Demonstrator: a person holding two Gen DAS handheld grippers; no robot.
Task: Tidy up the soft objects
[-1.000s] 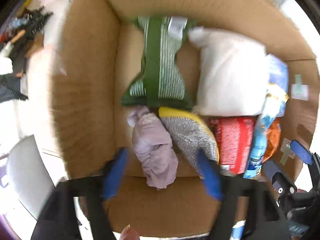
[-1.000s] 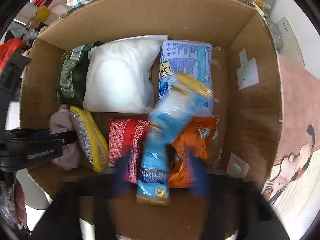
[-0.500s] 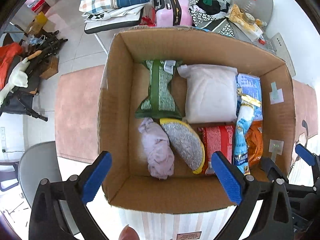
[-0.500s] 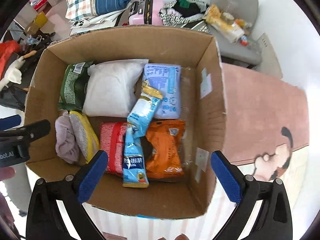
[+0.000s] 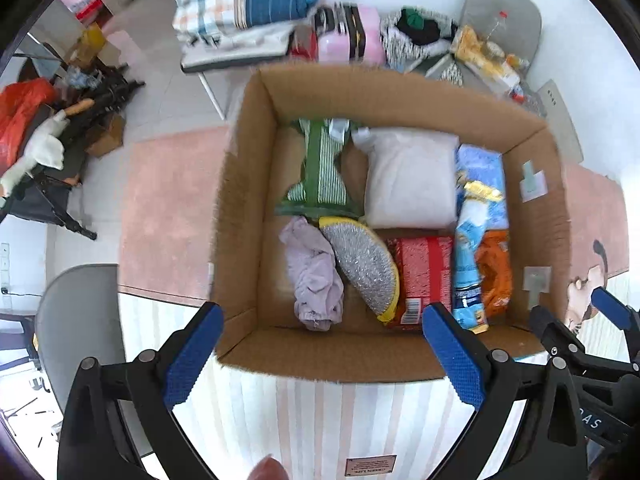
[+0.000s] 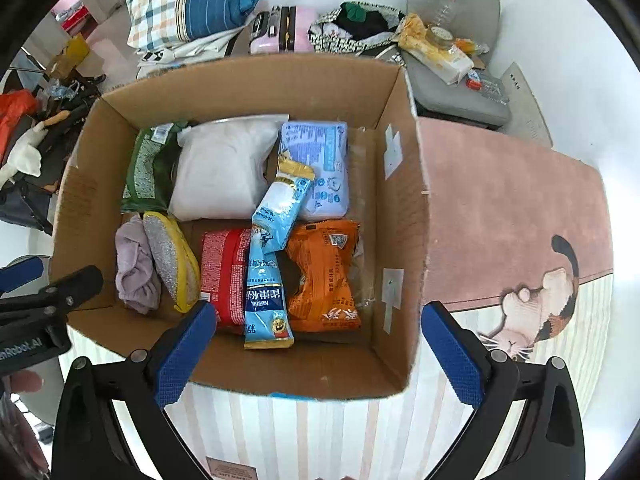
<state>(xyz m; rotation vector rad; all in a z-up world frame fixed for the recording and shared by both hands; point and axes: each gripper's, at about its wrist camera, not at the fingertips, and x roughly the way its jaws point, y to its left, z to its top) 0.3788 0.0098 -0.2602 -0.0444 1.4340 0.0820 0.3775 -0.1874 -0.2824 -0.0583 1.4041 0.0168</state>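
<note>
An open cardboard box (image 5: 248,184) (image 6: 404,200) holds several soft items: a green striped pack (image 5: 320,172), a white pillow-like bag (image 5: 412,180) (image 6: 224,172), a lilac cloth (image 5: 314,276) (image 6: 134,272), a silver and yellow scrubber (image 5: 366,268) (image 6: 172,260), a red pack (image 5: 426,272) (image 6: 226,272), a blue sachet strip (image 6: 268,264), an orange pack (image 6: 324,276) and a pale blue pack (image 6: 320,168). My left gripper (image 5: 320,356) is open and empty above the box's near wall. My right gripper (image 6: 316,352) is open and empty, also above the near wall.
The box stands on a striped cloth (image 6: 320,432) beside a pink cat rug (image 6: 512,216). Behind it lie folded bedding (image 6: 188,4), a pink case (image 5: 352,36), and a grey chair (image 6: 456,40) with clutter. A grey chair (image 5: 80,320) is at left.
Both grippers have pulled back up and out of the box, with jaws wide and empty. The blue sachet strip that the right gripper was over now lies across the packs.
</note>
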